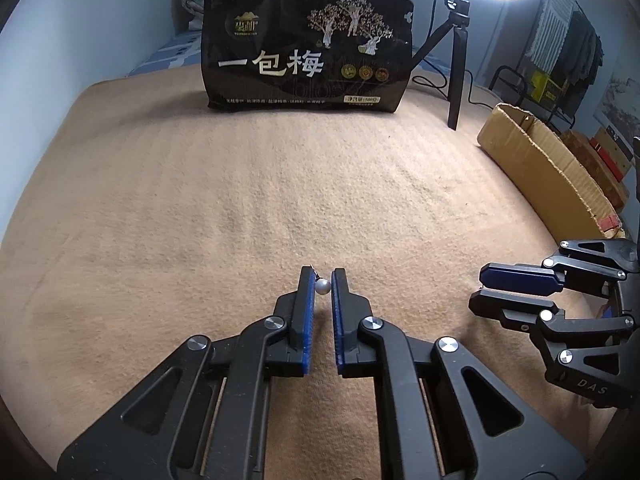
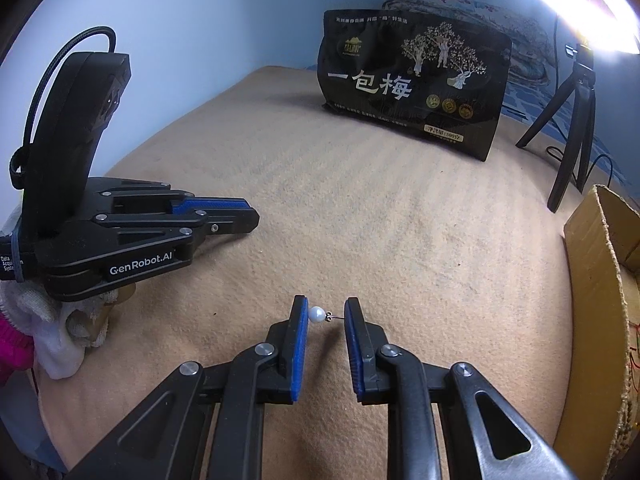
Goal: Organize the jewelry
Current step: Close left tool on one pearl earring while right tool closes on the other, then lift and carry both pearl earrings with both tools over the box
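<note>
step: both earrings picked | left gripper (image 1: 322,280) clamps pearl stud (image 1: 322,286) | right gripper (image 2: 326,312) clamps second pearl stud (image 2: 316,314), above blanket (image 2: 360,208) | next: carry to cardboard box (image 2: 592,300) far right, likely

**Blanketed bed and its load**

A tan blanket (image 1: 248,200) covers the bed. On it, at the far end, a black snack bag (image 1: 308,46) stands upright; a black tripod (image 1: 456,64) stands just beside it.
</note>
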{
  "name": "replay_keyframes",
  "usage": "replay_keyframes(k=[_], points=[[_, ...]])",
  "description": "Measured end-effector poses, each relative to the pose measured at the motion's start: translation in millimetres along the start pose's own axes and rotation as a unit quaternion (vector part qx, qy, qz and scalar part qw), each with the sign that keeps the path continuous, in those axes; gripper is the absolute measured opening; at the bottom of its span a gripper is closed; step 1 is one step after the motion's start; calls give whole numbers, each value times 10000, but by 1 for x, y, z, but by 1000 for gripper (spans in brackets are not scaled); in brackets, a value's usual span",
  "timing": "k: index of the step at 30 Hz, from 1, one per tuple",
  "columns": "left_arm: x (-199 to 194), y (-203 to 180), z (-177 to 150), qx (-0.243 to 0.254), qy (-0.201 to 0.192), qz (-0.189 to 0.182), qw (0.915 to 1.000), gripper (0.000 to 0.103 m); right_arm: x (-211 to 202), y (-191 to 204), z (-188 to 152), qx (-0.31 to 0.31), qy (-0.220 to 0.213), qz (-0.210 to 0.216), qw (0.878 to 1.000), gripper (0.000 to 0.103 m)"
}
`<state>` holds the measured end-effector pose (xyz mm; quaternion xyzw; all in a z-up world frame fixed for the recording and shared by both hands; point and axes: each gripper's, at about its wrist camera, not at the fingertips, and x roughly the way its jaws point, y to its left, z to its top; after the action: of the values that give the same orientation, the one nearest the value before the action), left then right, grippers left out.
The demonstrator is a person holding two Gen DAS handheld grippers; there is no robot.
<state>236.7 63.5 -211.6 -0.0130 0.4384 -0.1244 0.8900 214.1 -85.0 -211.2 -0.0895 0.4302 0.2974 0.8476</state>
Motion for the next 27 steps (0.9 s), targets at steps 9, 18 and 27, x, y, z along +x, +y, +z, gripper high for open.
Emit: replay_keyframes(k=[9,18,27], points=[[-25,-16,6,116,-243,-9,9996,6,-25,-2,2,43,-150,-40,9999,17],[-54,-43,14,328,-478,-89,9983,6,-66,-9,1,149,-371,-151,9991,17],[-79,-79,24,556,-696,-237,9957,6,-109,-21,-6,240,-572,-295,9976,17]])
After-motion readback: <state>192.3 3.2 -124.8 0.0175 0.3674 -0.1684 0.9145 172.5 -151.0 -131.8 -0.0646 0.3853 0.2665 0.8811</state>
